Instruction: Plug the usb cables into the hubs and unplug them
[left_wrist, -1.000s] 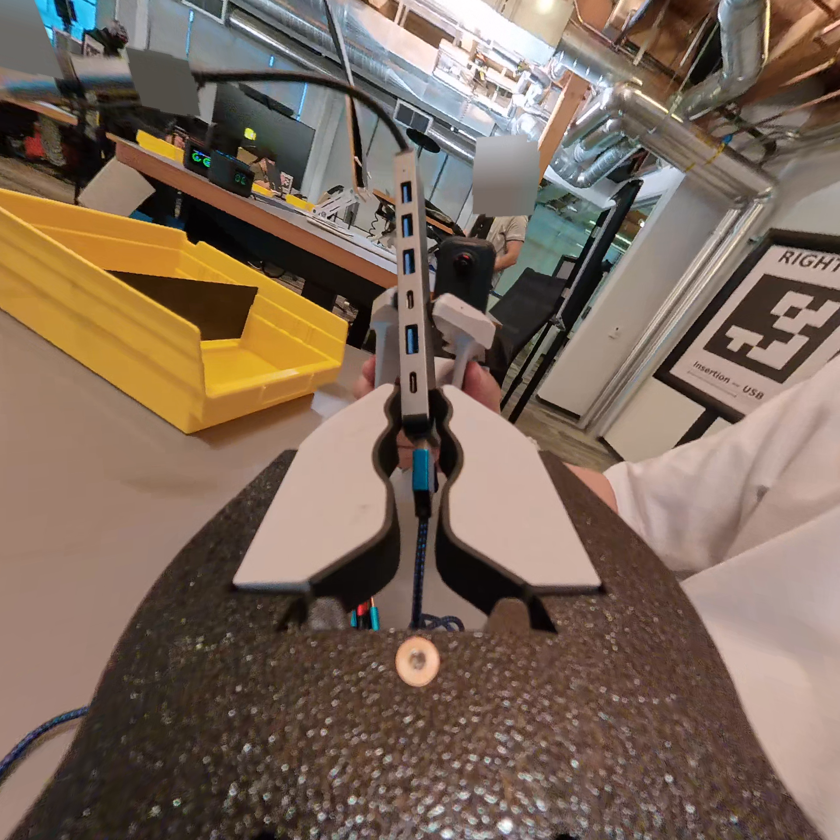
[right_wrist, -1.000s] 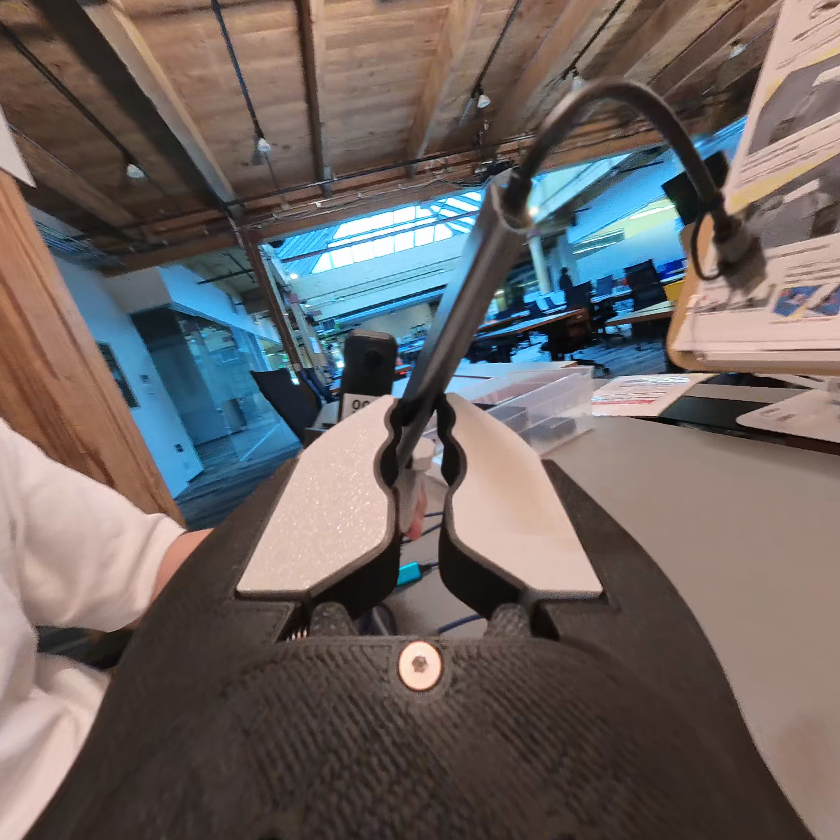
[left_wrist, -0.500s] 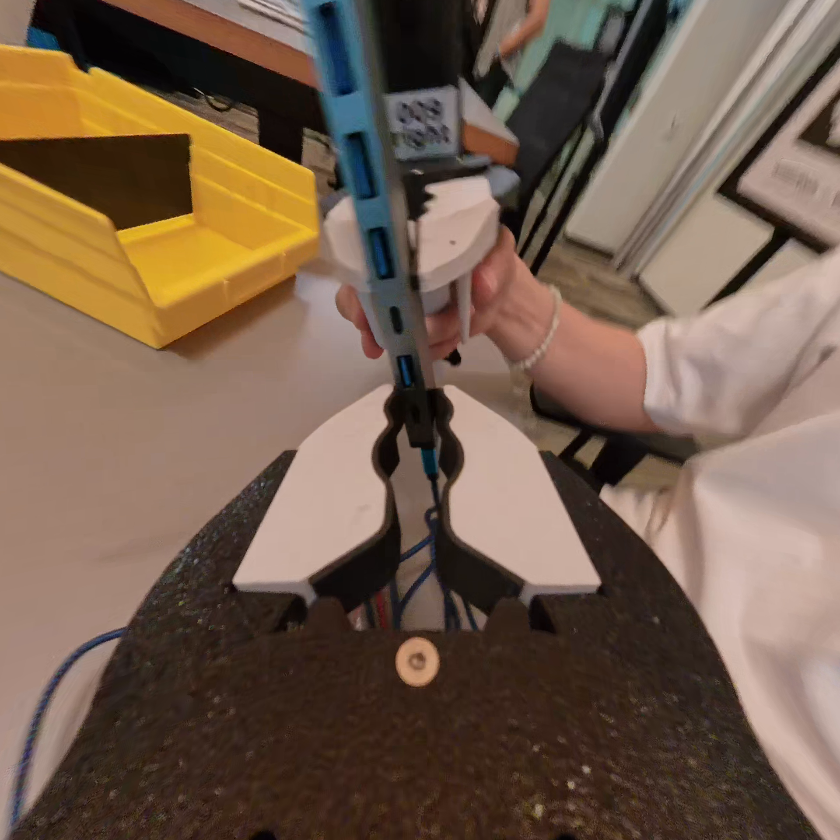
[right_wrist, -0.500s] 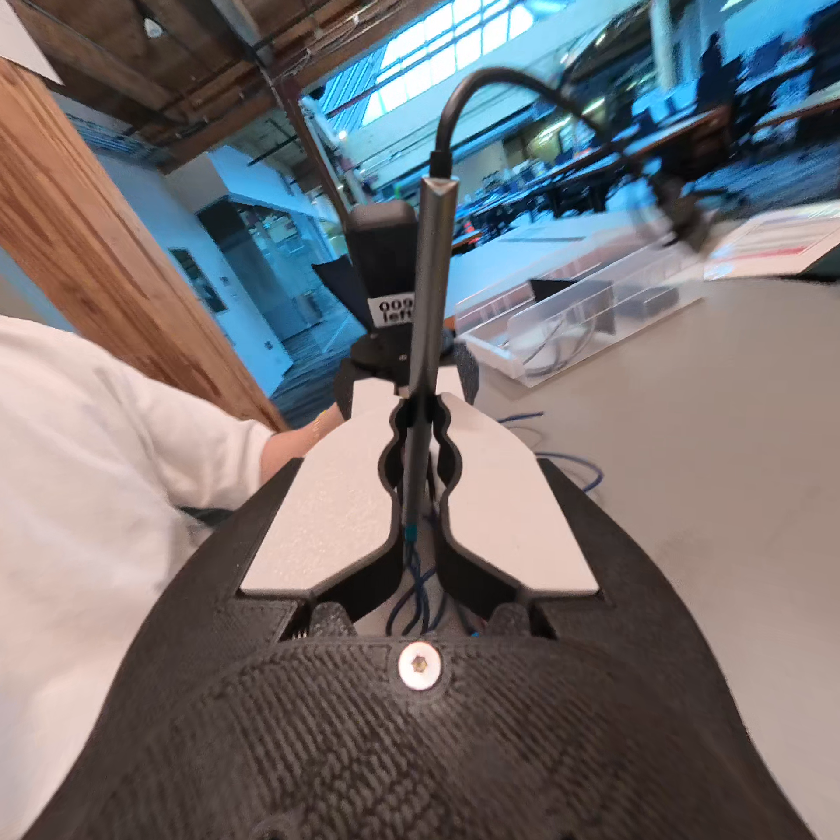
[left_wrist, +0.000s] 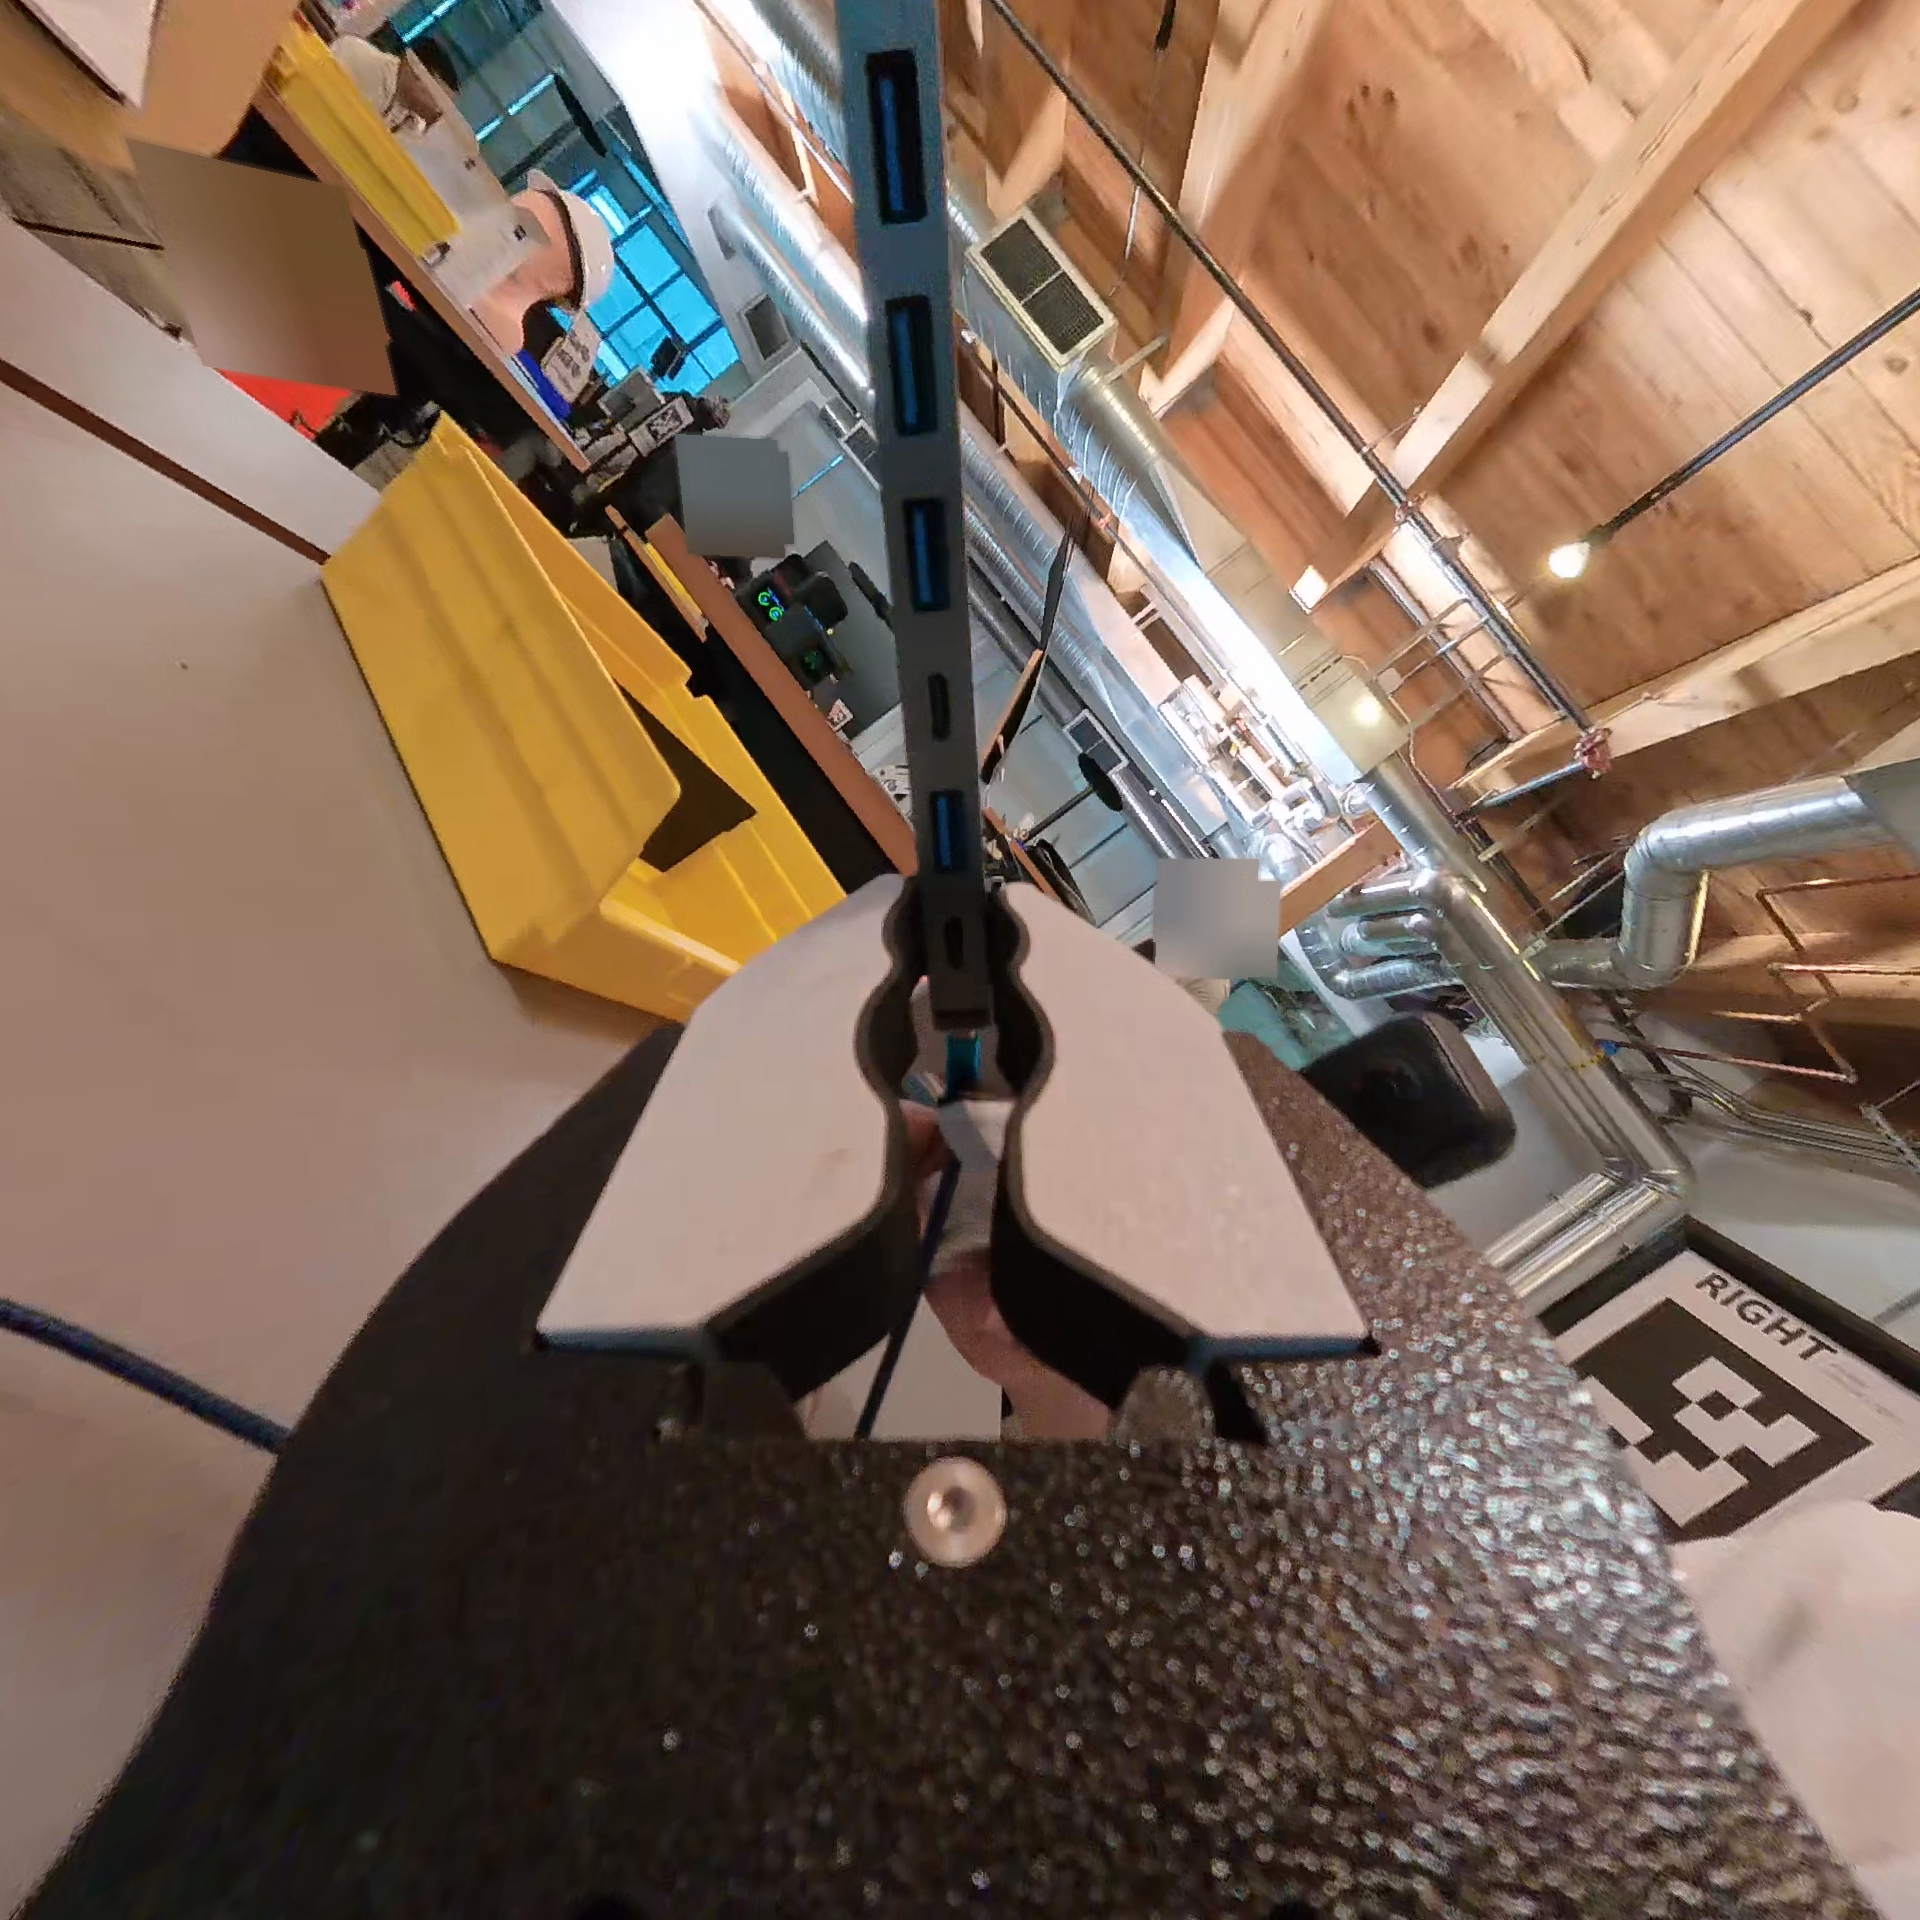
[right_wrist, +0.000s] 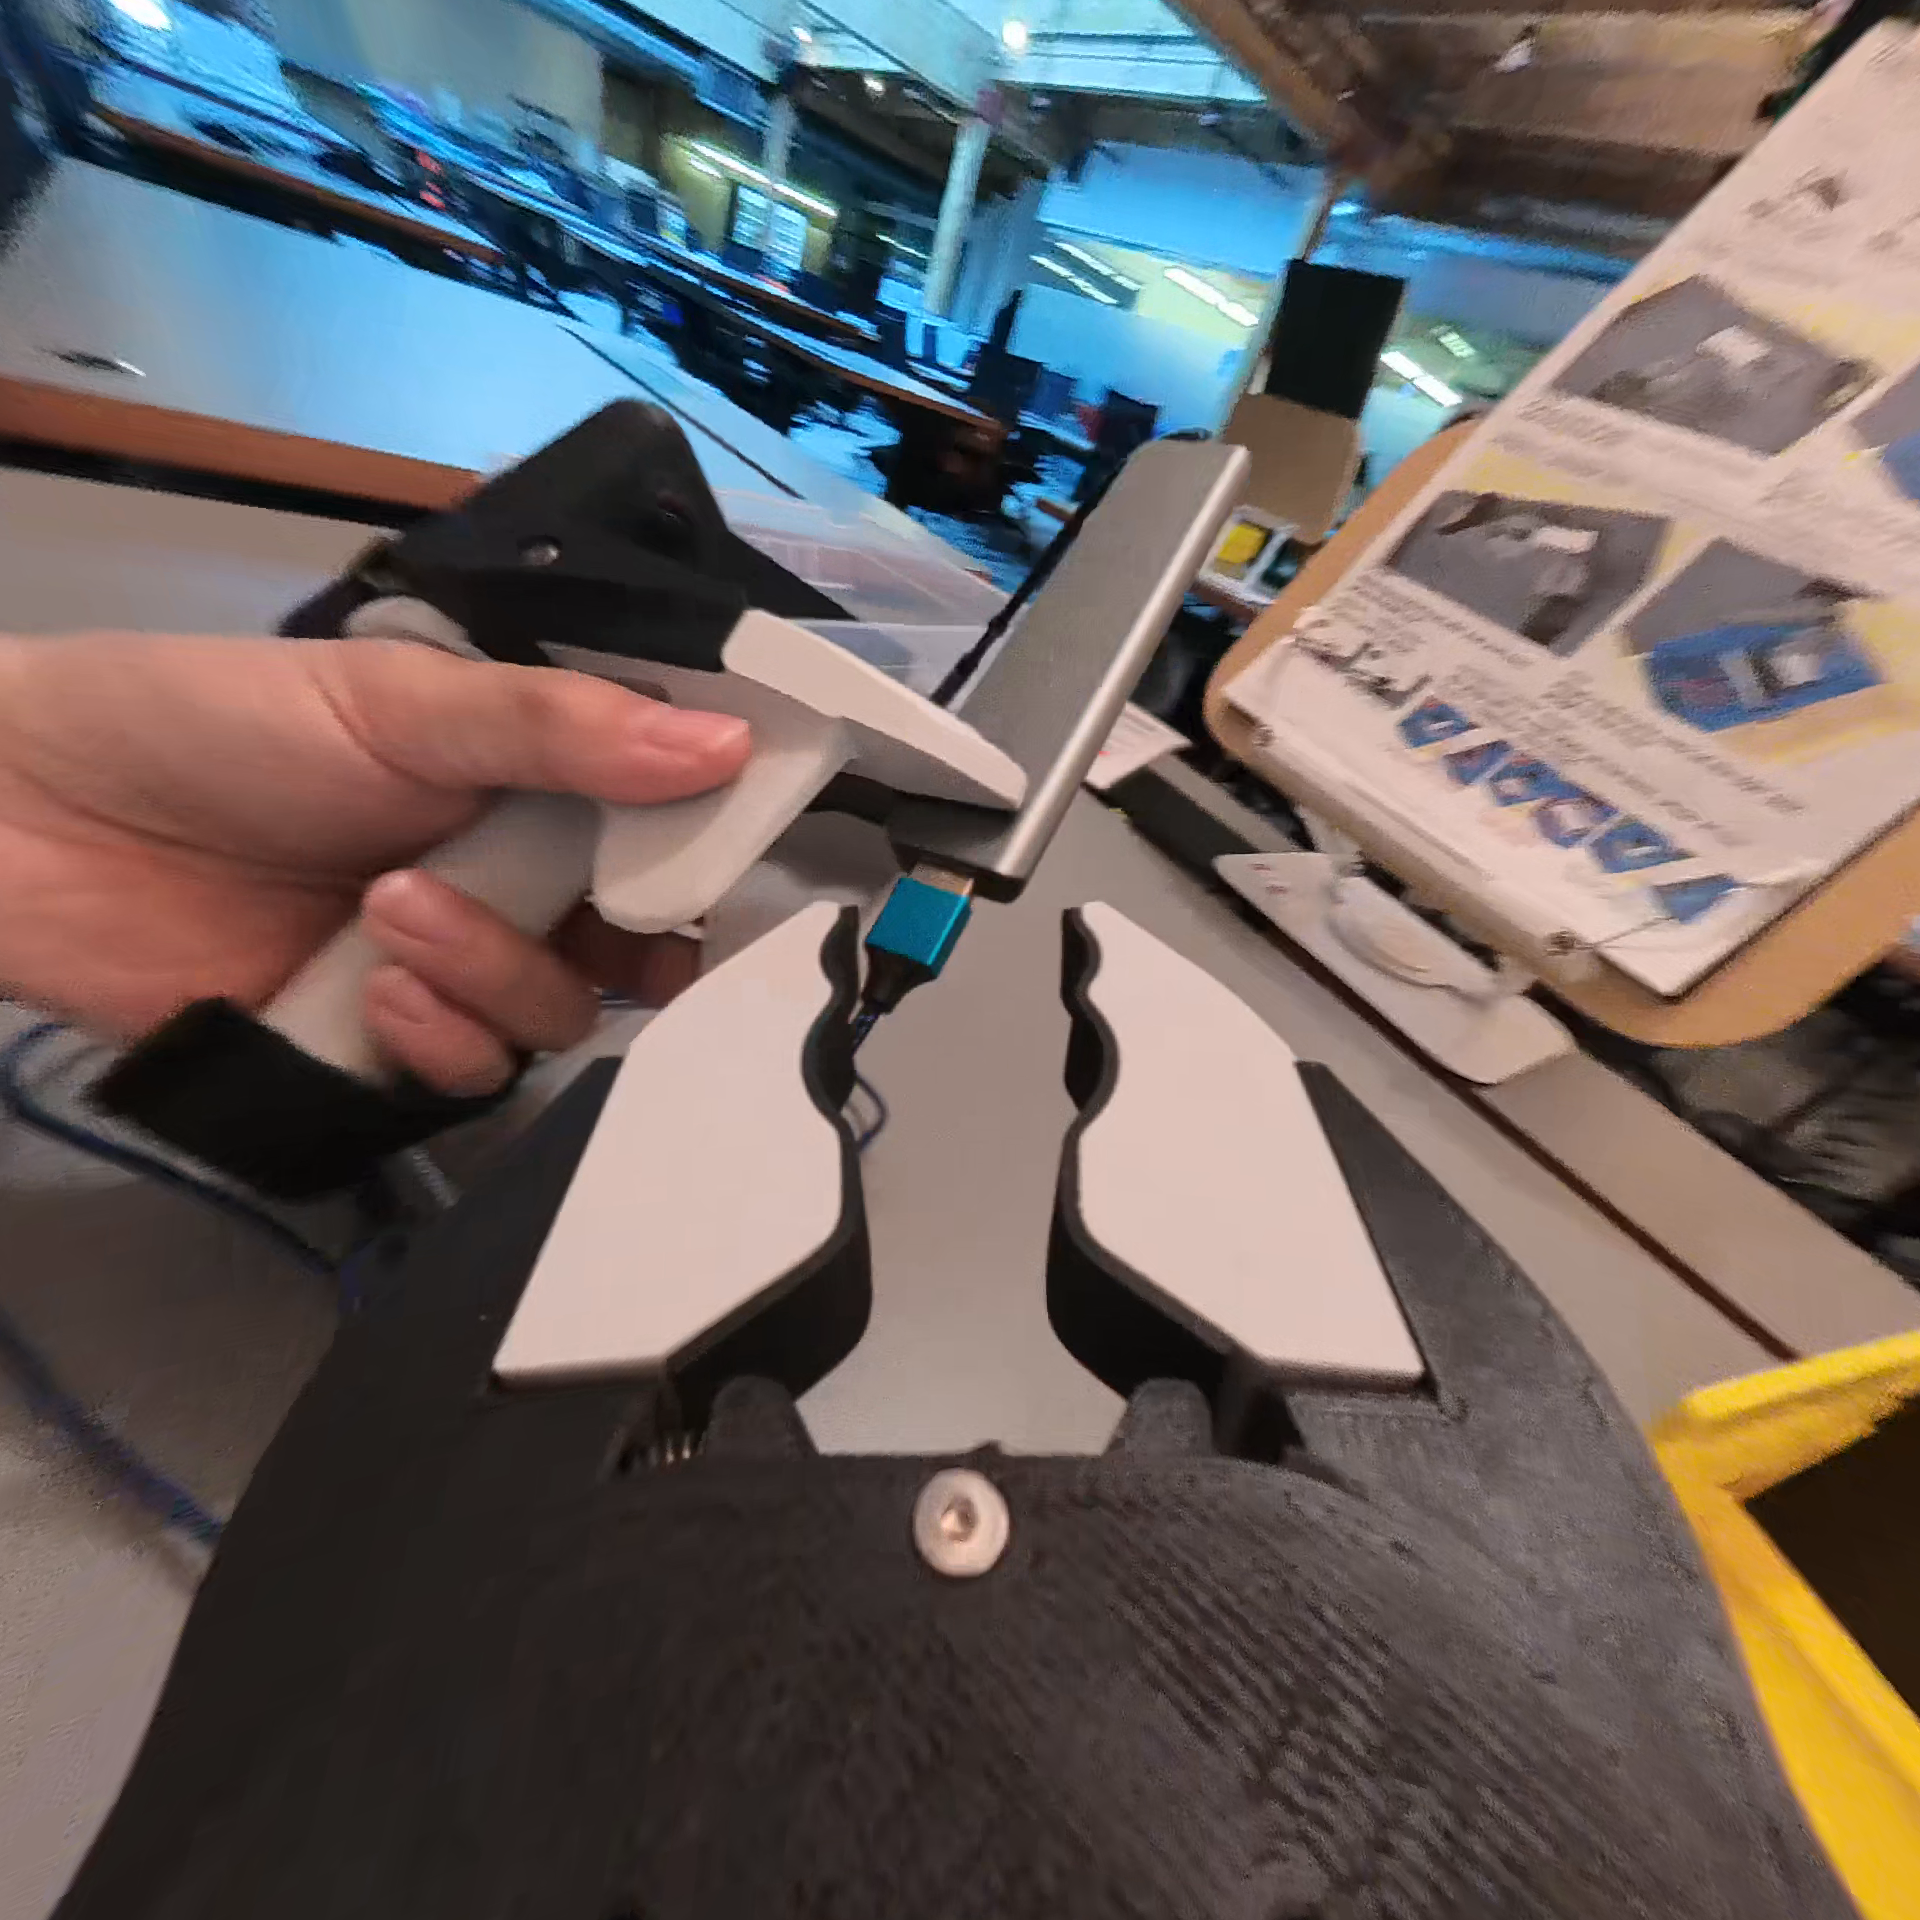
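Note:
A slim grey USB hub (left_wrist: 920, 520) with blue ports stands up out of my left gripper (left_wrist: 951, 935), which is shut on its lower end. A teal USB plug (left_wrist: 961, 1060) on a blue braided cable (left_wrist: 125, 1361) sits in the hub's bottom end. In the right wrist view a hand (right_wrist: 312, 790) holds the left gripper's fingers (right_wrist: 862, 717) clamped on the hub (right_wrist: 1122, 644), which tilts up to the right. My right gripper (right_wrist: 956, 920) is open and empty, with the teal plug (right_wrist: 920, 925) just past its left fingertip.
A yellow bin (left_wrist: 540, 727) stands on the grey table (left_wrist: 156, 935) and shows at the right wrist view's lower right (right_wrist: 1818, 1558). A board with printed pages (right_wrist: 1610, 675) leans at the right. A black-and-white marker sign (left_wrist: 1745, 1423) is lower right. The tips of both grippers are at nearly the same place.
My right gripper has let go of the hub, opened and drawn back from it. My left gripper stays shut on the hub's lower end and has swung it upward.

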